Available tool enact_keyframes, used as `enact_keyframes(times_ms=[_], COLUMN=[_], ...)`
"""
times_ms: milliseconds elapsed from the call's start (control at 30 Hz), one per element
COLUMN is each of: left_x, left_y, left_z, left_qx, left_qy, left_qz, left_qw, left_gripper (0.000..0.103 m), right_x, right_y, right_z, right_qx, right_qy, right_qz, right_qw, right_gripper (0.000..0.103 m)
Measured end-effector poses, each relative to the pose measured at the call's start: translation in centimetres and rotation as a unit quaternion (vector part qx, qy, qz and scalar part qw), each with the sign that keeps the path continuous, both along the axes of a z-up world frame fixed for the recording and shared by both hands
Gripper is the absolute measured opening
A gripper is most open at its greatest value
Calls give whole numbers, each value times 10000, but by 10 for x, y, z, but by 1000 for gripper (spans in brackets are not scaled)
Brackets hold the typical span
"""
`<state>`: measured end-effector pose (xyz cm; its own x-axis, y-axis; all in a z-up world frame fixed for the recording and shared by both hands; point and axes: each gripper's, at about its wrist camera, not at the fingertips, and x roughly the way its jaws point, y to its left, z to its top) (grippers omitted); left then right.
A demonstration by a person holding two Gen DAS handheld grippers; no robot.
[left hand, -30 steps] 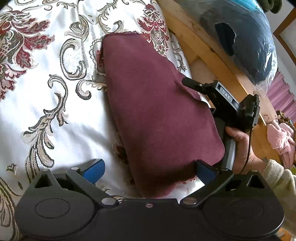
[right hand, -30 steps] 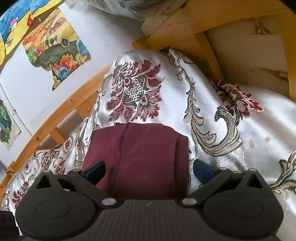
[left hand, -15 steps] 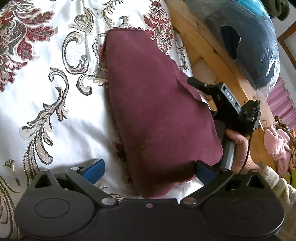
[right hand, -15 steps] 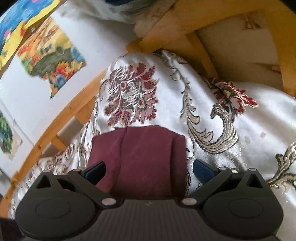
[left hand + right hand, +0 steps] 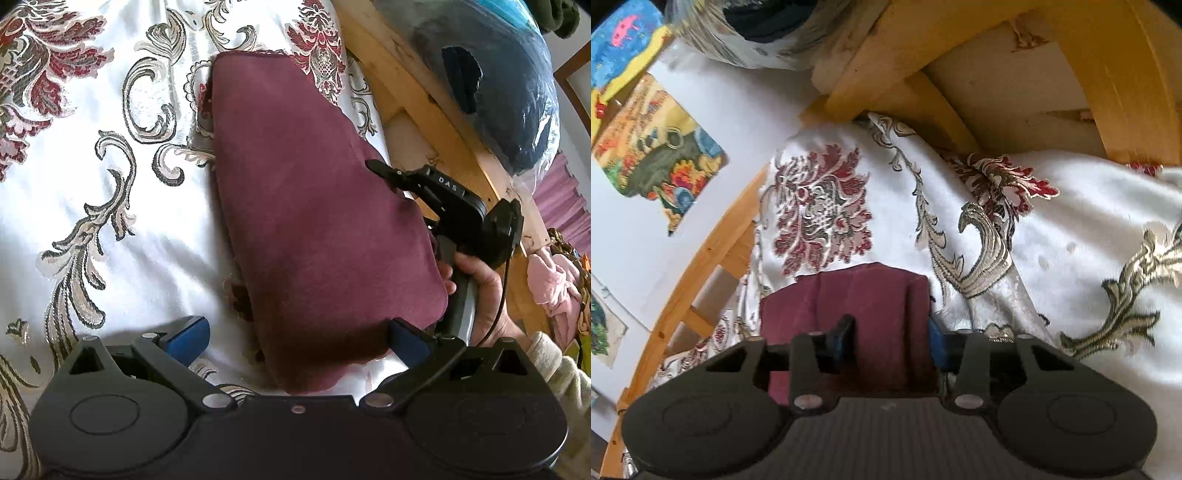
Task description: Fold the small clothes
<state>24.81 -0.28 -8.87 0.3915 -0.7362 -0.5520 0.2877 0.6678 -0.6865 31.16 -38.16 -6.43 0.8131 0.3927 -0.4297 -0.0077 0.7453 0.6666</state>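
the maroon cloth (image 5: 317, 229) lay already folded into a long pad near the wooden-frame edge of the patterned bedcover (image 5: 110, 229), so probably one more fold was left. its long axis ran along that edge. the right gripper (image 5: 886, 338) had just been closing onto its near end, cloth bunched between the pads; the left gripper (image 5: 295, 332) stood wide open astride the other end.

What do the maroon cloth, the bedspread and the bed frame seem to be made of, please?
Maroon cloth: probably a soft napped knit or fleece; it looks matte and faintly fuzzy.
Bedspread: likely satin brocade; the white ground is glossy, with woven red and gold scrolls.
Bed frame: wood, seemingly unpainted or lightly varnished; yellowish, with visible grain and knots.
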Motion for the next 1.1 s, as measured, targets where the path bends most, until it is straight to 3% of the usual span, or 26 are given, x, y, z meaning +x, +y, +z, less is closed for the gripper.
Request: enact_keyframes(times_ms=[167, 1100], left_x=[3, 1], left_y=[1, 3], left_z=[-1, -2], left_qx=[-72, -219], left_qy=[57, 162], left_qz=[-23, -18], left_qw=[10000, 9996], left_gripper=[101, 96], right_x=[0, 2], right_y=[2, 7], right_z=[0, -4], right_qx=[15, -316], right_qy=[-13, -75], right_qz=[41, 105], right_qw=[10000, 9994], right_gripper=[33, 35])
